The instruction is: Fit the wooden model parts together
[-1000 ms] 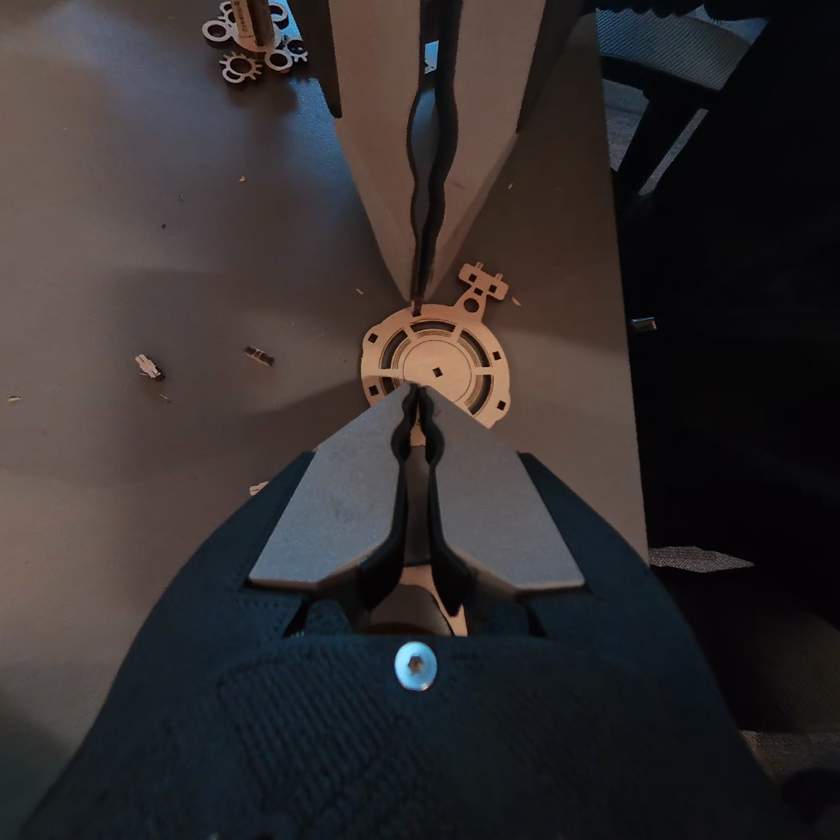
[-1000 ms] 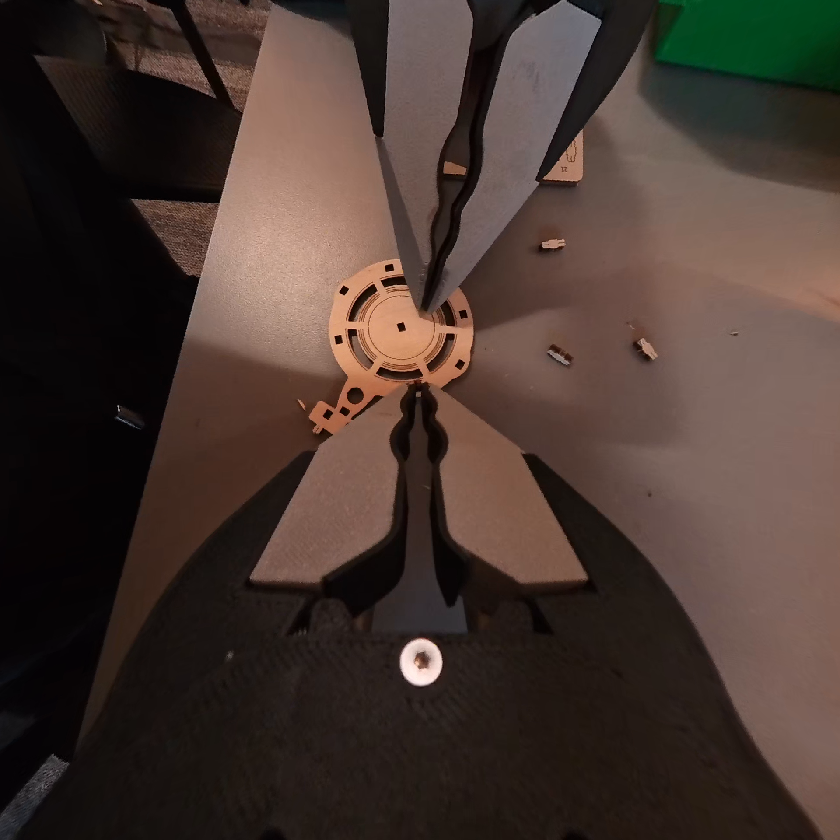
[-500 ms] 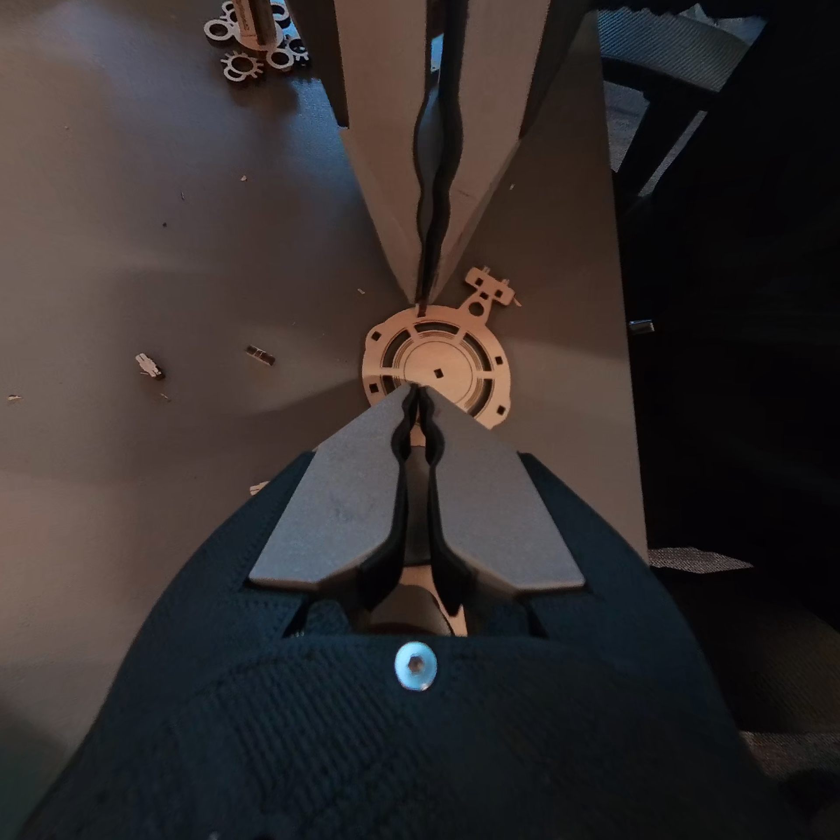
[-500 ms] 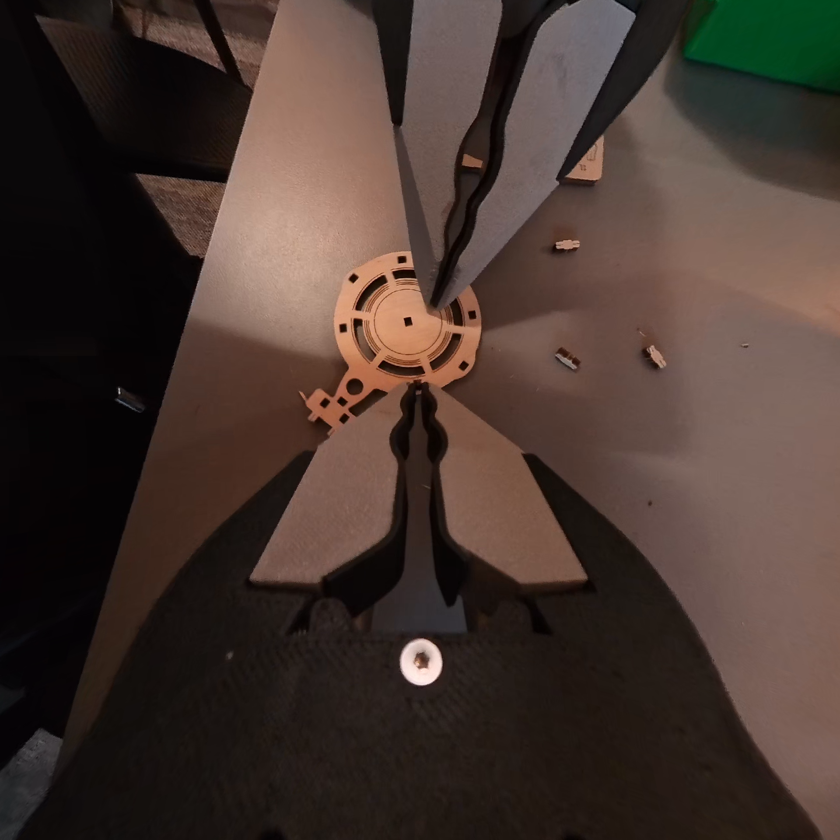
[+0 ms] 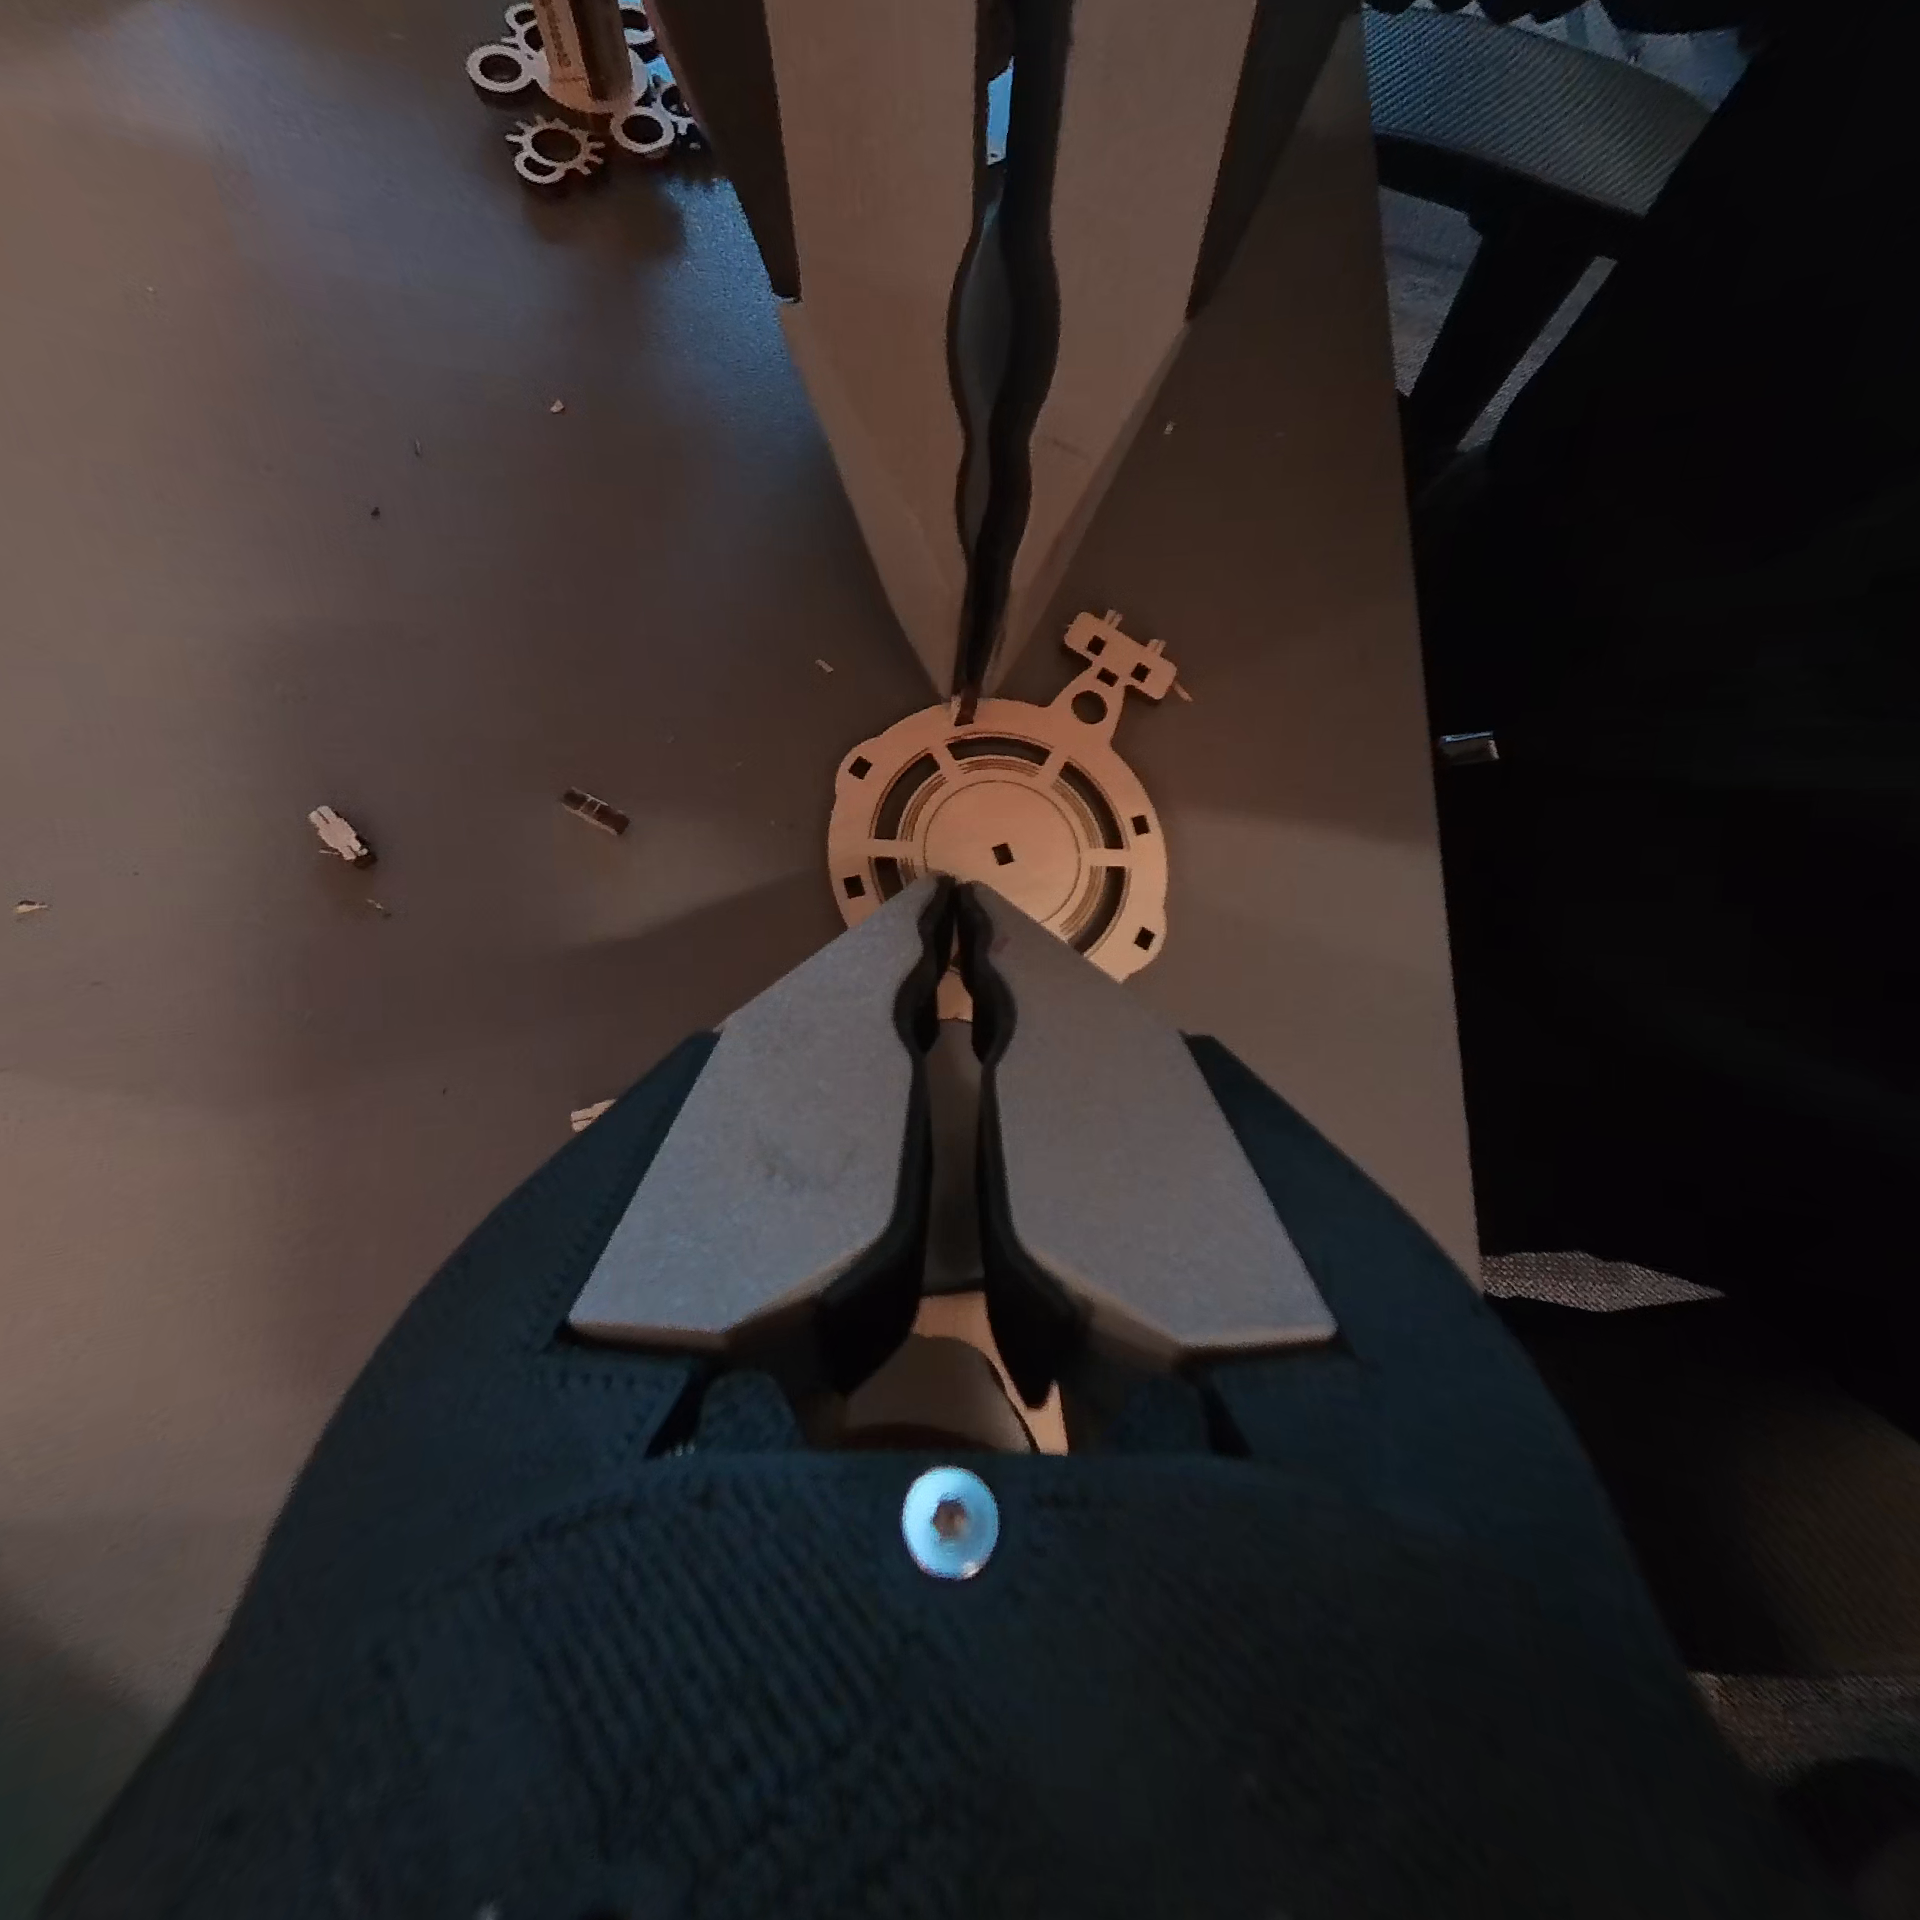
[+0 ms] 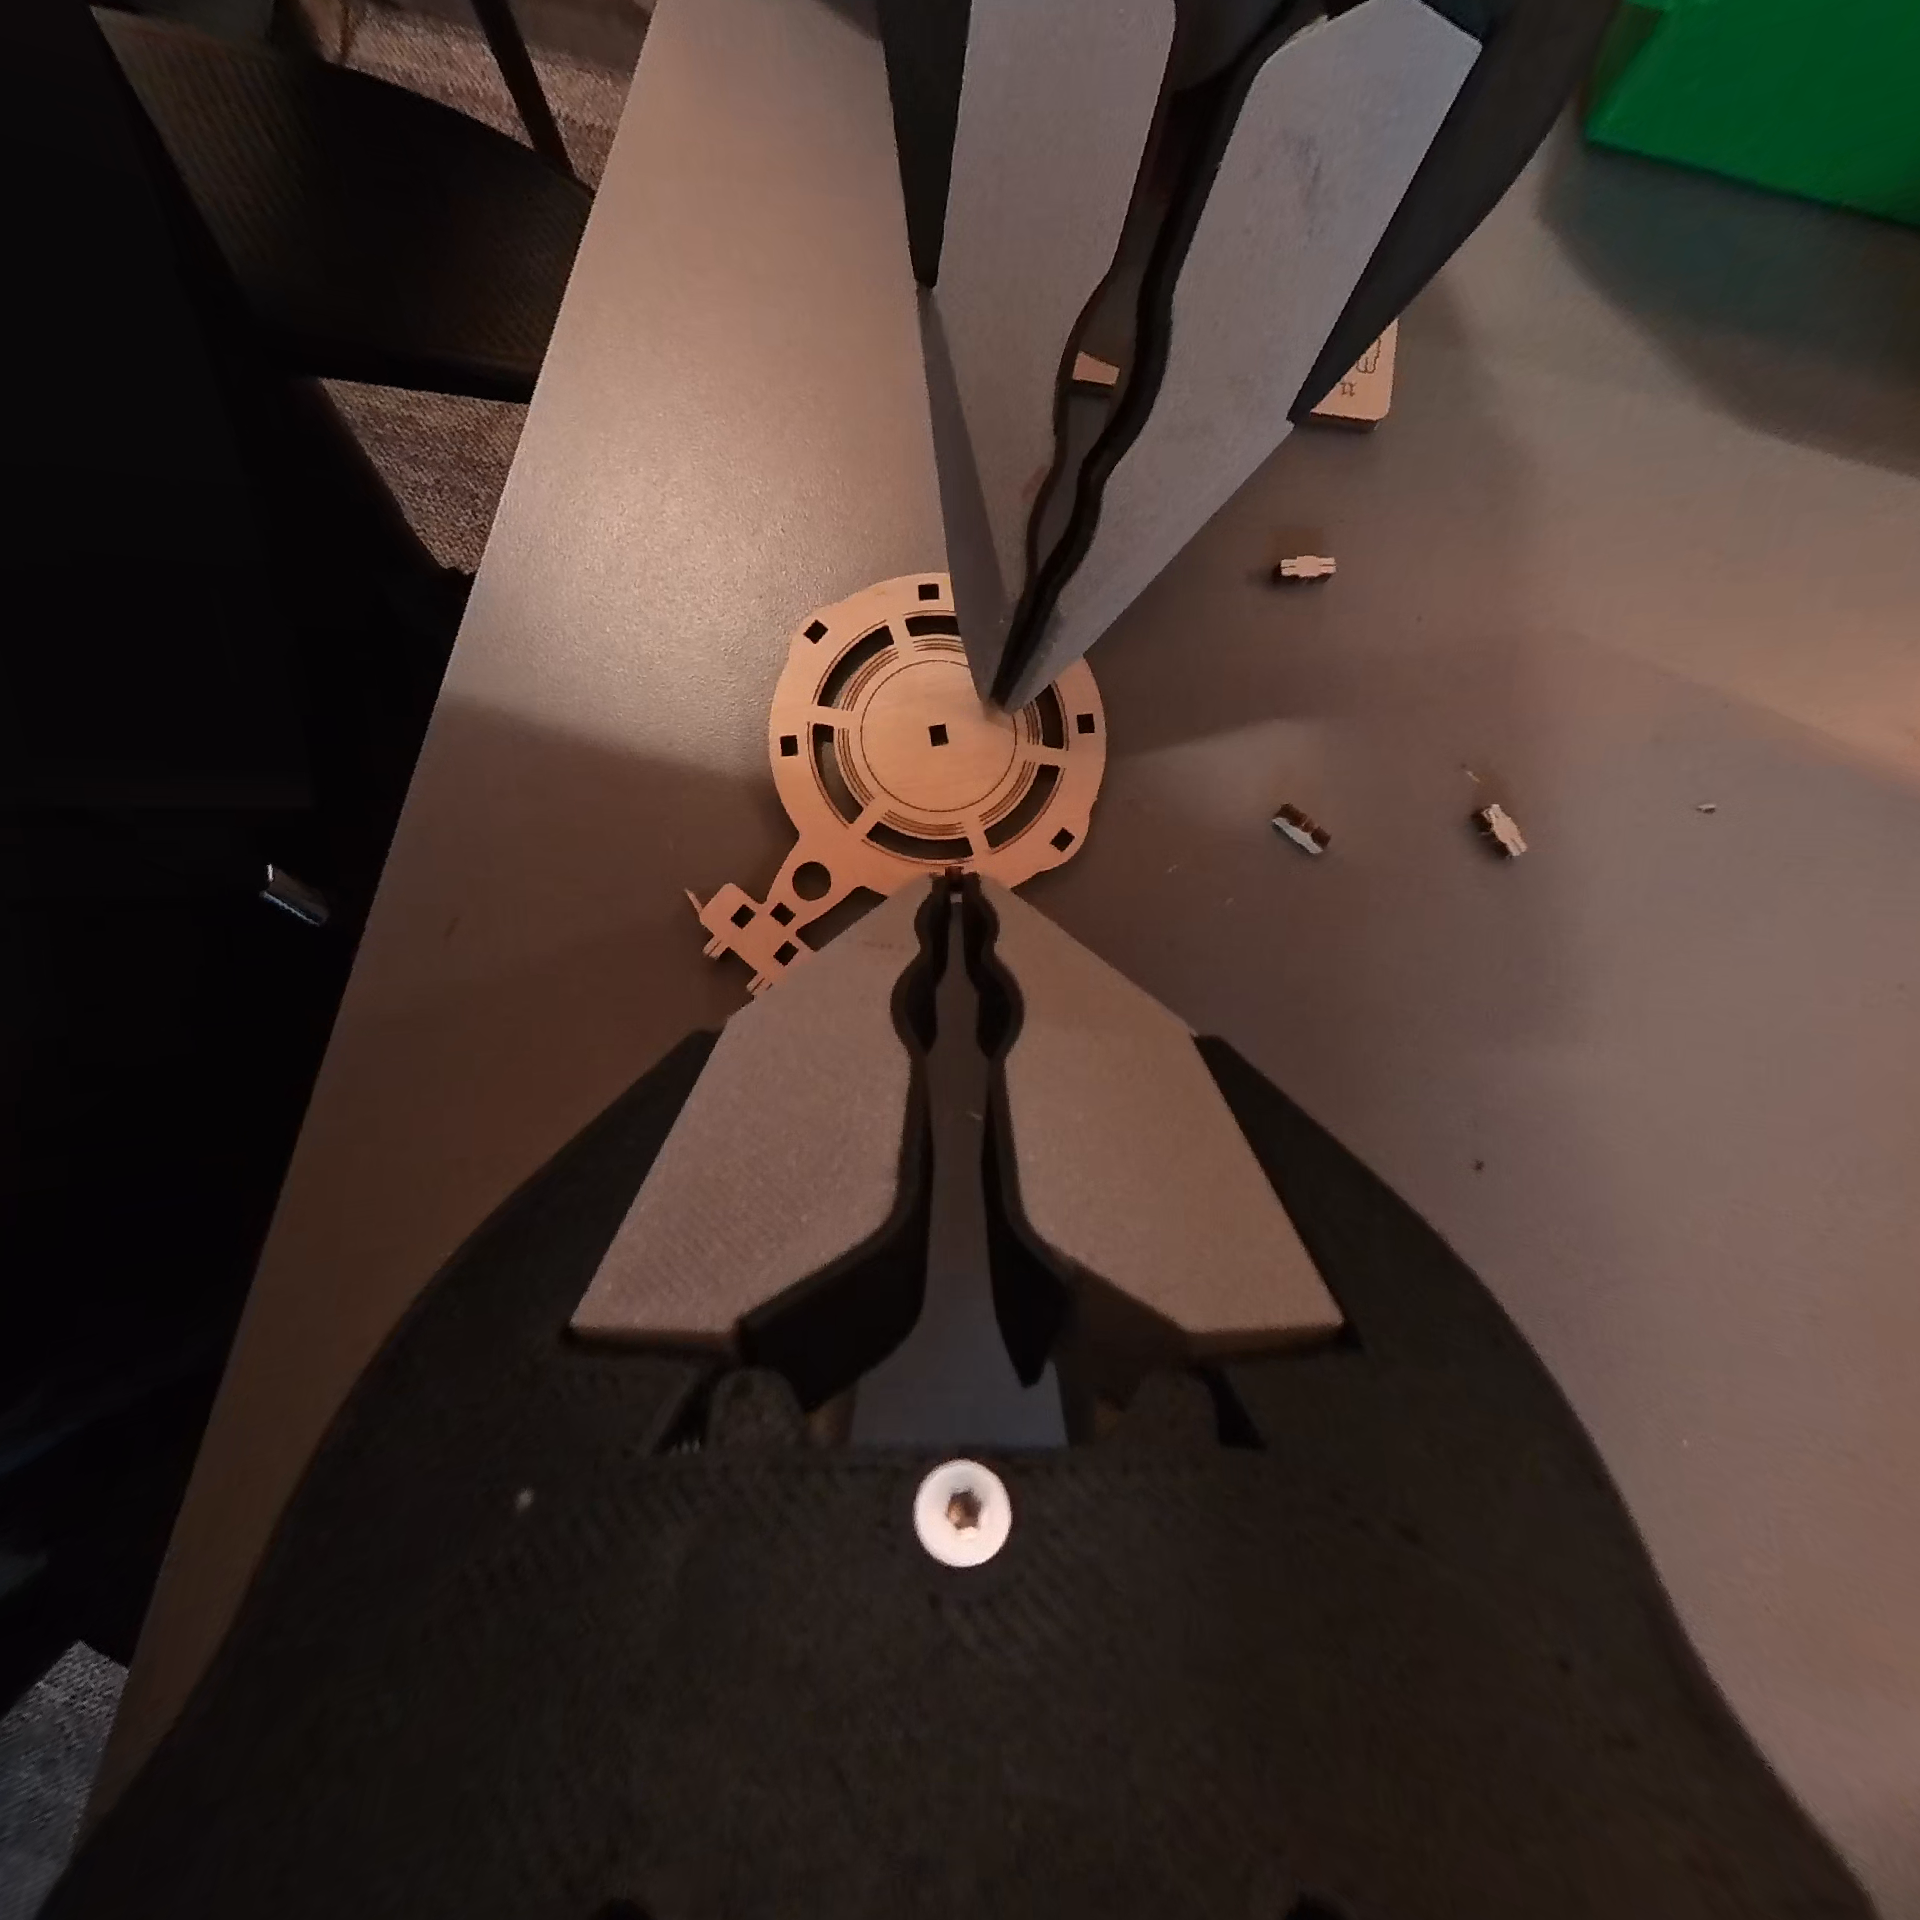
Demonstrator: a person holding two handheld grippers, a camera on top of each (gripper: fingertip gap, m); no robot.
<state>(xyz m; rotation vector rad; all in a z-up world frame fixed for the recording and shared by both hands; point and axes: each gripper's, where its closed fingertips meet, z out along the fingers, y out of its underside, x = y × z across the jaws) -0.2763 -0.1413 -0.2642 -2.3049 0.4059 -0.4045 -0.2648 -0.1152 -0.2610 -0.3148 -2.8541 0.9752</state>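
**Two closed grippers meet over a round wooden plate**

Grey tabletop (image 5: 312, 520) fills both views under dim, warm light, with dark chair shapes beyond its edge that are hard to make out. The left gripper's body hides whatever lies under it on the near table; a pale sliver of wood shows between its finger bases, too cut off to identify.

At the centre, the left gripper (image 5: 951, 885) has its fingers together, tips resting on the near part of the round wooden plate (image 5: 1039, 821), just short of the small square hole in the middle. Whether anything is pinched between the tips cannot be told. The right gripper (image 6: 954, 881) comes from the opposite side, fingers likewise pressed together, its tips at the plate's rim. A tiny dark piece seems to sit between them, but it is too small to be sure of.

The plate (image 6: 894, 727) lies flat near the table edge, with ring-shaped slots, small square holes round the rim, and a notched tab (image 6: 769, 920) sticking out at one side.

Farther out, three small wooden pegs (image 6: 1301, 828) lie scattered, well apart from the plate. A cluster of gear-like wooden pieces (image 5: 566, 104) sits at the far end, partly cut off. A flat wooden sheet (image 6: 1351, 400) is mostly hidden behind the left gripper, and a green object (image 6: 1766, 114) shows in the corner.
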